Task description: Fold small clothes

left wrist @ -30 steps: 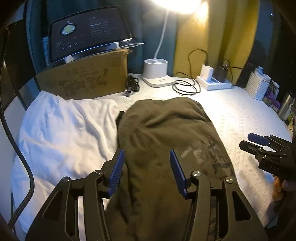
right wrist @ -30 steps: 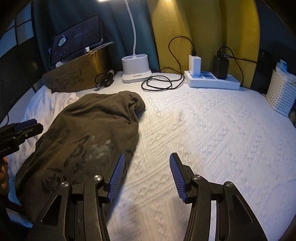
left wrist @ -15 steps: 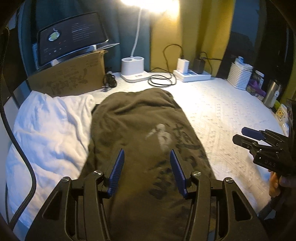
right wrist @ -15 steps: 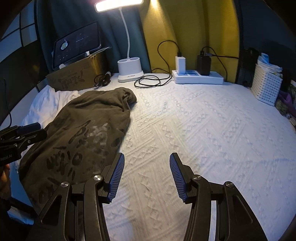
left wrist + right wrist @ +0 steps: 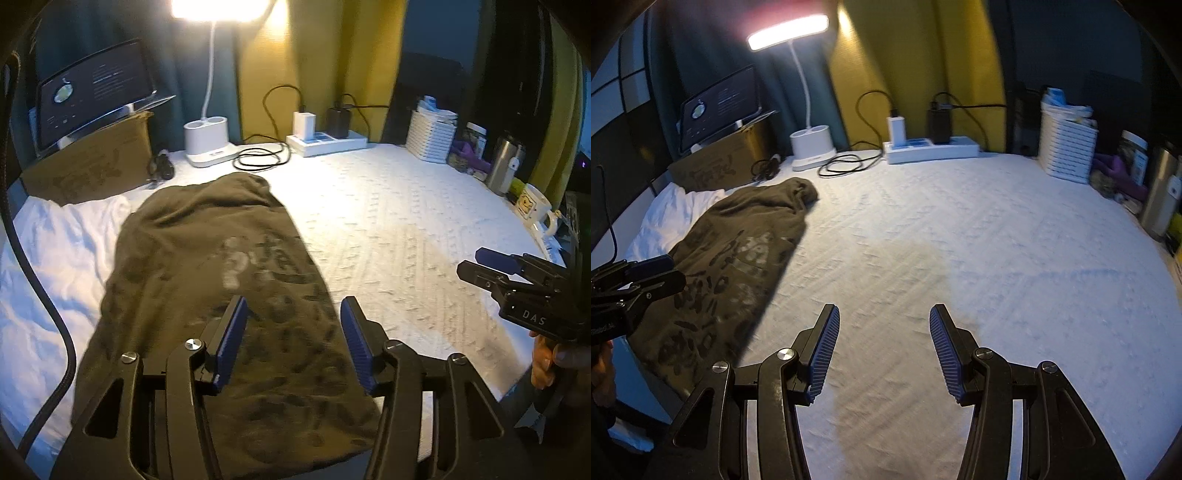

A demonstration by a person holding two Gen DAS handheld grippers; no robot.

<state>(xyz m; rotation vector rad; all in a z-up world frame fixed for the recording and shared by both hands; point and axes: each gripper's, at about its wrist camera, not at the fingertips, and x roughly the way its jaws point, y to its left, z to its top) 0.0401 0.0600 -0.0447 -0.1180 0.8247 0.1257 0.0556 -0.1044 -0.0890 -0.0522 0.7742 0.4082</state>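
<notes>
In the left wrist view the garment (image 5: 221, 295) lies on the bedcover (image 5: 406, 229) from centre toward 6 o'clock, a sheet (image 5: 55, 258) at 9. Lamp base (image 5: 207, 140) at 11, power strip (image 5: 327, 142) at 12, basket (image 5: 432, 136) at 1.

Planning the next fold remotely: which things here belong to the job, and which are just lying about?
Job:
- dark printed garment, spread on the white textured cover
- left gripper, open above it
- right gripper, open over bare cover

Lying about:
- desk lamp
- power strip
- coiled cable
- white basket
- mug
</notes>
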